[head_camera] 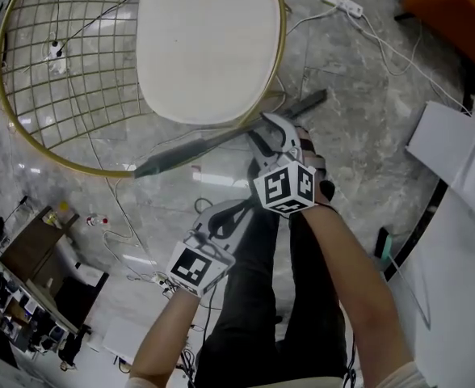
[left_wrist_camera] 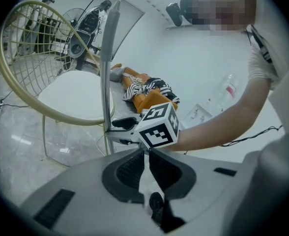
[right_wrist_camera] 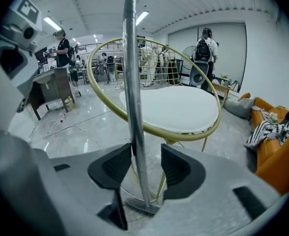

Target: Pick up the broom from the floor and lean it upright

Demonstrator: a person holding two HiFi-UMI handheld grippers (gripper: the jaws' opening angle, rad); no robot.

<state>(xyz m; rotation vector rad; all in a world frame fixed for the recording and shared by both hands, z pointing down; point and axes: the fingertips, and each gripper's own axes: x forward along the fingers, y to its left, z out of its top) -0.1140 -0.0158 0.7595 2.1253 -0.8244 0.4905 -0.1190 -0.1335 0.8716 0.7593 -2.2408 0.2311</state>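
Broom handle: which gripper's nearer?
Right. The right gripper has the broom handle between its open jaws; the left gripper sits back from it, shut and empty.

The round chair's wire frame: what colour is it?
The frame is gold; the right gripper view shows it best.

Chair rim [head_camera: 282, 35] just beside broom [head_camera: 191, 149], floor cables [head_camera: 380, 41]
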